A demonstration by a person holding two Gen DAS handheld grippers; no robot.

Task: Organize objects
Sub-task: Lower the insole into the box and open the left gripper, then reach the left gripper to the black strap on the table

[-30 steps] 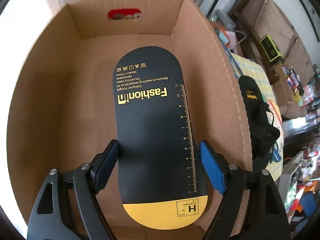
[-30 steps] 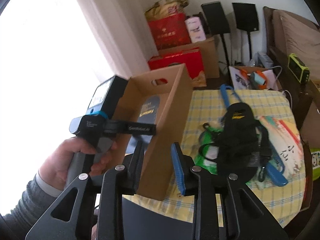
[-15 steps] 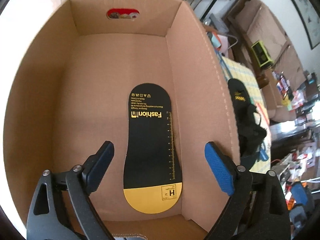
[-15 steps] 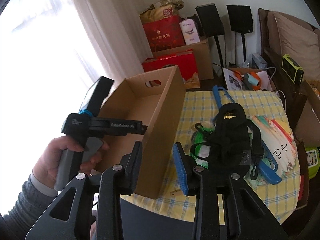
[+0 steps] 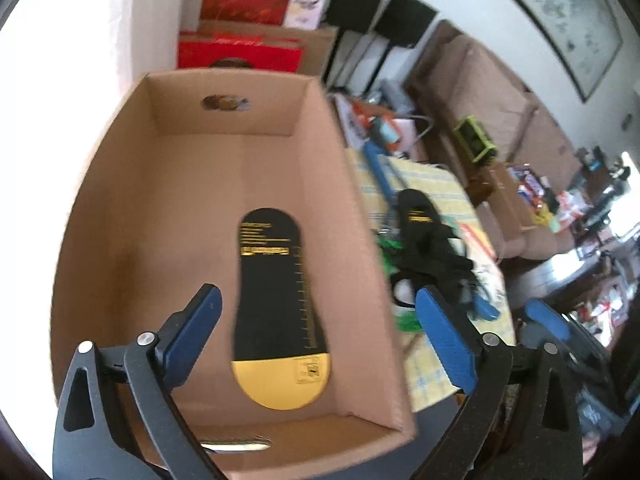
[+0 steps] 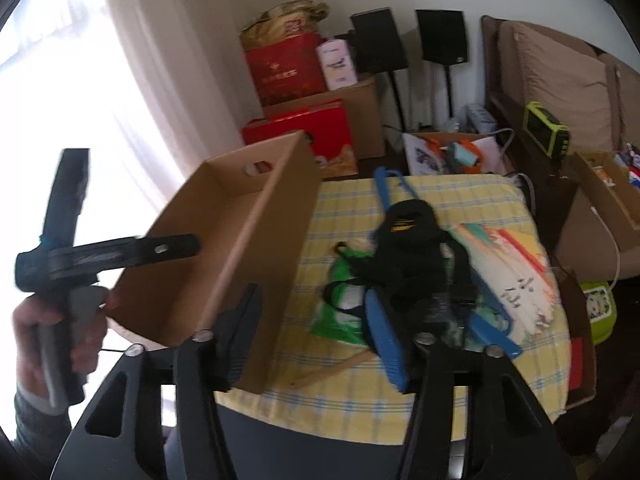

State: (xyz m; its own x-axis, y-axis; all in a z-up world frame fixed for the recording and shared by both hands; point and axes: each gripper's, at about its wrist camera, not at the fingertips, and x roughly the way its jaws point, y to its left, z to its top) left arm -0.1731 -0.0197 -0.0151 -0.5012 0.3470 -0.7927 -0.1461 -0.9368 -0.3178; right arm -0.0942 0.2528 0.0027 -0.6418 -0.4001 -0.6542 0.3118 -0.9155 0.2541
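The left gripper [image 5: 320, 326] hangs above the open cardboard box [image 5: 188, 184], its jaws spread wide and opening, with nothing pinched between the blue pads; the black and yellow insole card [image 5: 278, 300] lies flat on the box floor below them, free of the grip, its yellow end toward the near wall. From the right wrist view the same tool appears at the left, held by a hand [image 6: 60, 332] in a grey sleeve, its black finger reaching over the box [image 6: 240, 248] from the window side. The right gripper [image 6: 316, 336] is also released and its jaws are opening: the dark left pad [image 6: 240, 340] stands just beside the box's near corner, the blue right pad [image 6: 384, 344] out over the yellow checked tablecloth [image 6: 472, 204], and the corner wall sits between them without either pad visibly pressing on it. On the cloth beside the box lie a black strapped bundle [image 6: 416, 248], a green bag [image 6: 340, 304] and a blue tool [image 6: 388, 192], all clear of both tongs.
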